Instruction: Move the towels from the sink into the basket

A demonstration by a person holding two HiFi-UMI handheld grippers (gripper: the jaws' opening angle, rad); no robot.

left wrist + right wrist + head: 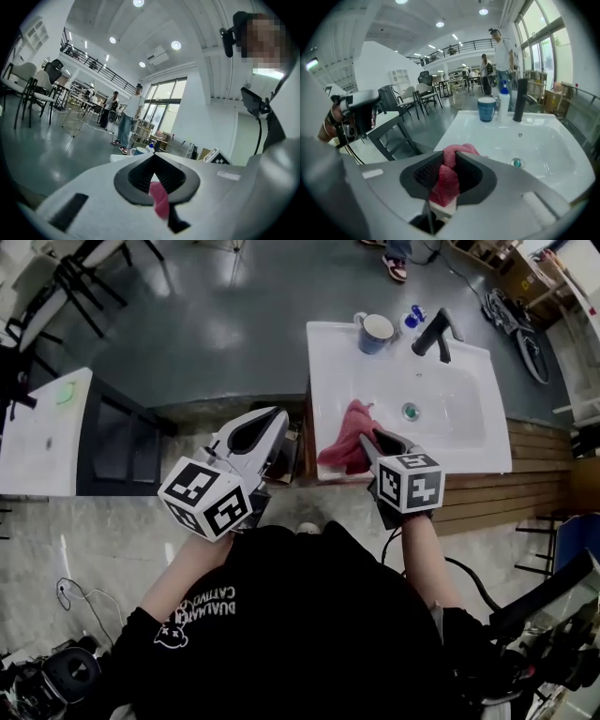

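A pink towel (345, 435) lies bunched over the front left rim of the white sink (469, 442). My right gripper (372, 441) slants down onto it from the near side and is shut on the pink towel (461, 150), whose folds are squeezed between the dark pads (423, 174). My left gripper (279, 414) hangs level just left of the sink, over the floor, with its tips together. In the left gripper view the jaws (153, 157) meet at the tip. A pink strip (160, 200) shows in the gap below them; I cannot tell what it is.
A blue mug (376, 332), a small bottle (413, 317) and a black faucet (437, 334) stand along the sink's far rim. The drain (410, 411) is in the basin. A dark cabinet with a white top (42, 442) stands to the left. Wooden slats (539, 474) run on the right.
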